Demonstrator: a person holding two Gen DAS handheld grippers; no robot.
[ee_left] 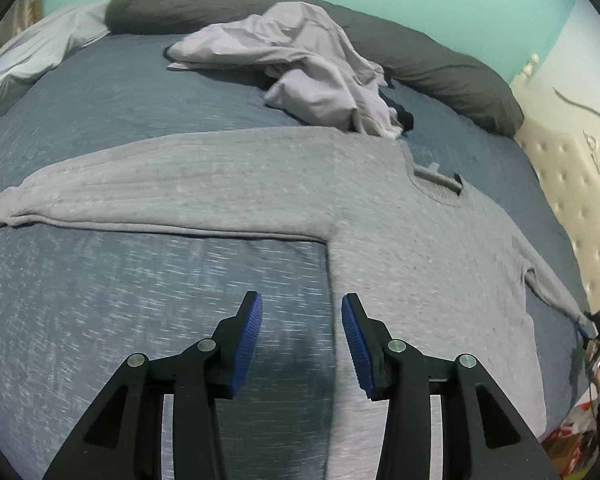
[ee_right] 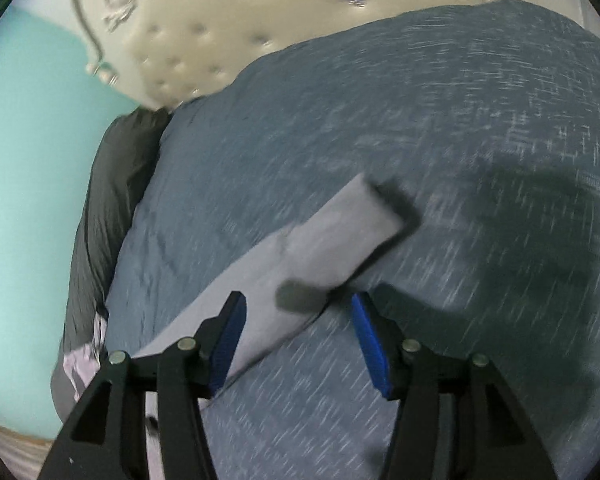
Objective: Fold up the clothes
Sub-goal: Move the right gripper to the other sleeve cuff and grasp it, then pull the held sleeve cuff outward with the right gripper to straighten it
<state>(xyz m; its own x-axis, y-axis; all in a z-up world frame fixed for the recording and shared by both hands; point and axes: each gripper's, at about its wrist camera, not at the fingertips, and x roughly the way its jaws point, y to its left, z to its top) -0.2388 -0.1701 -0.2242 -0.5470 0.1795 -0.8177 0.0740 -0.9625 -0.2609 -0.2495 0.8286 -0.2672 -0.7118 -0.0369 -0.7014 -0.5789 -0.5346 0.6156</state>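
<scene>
Ribbed grey knit sweater (ee_left: 400, 220) lies flat on heathered blue bedspread (ee_left: 120, 300).

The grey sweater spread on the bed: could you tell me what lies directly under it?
The grey sweater lies flat on the blue bedspread, which shows all around it. Whatever else might sit beneath the sweater's body is covered and cannot be seen.
</scene>
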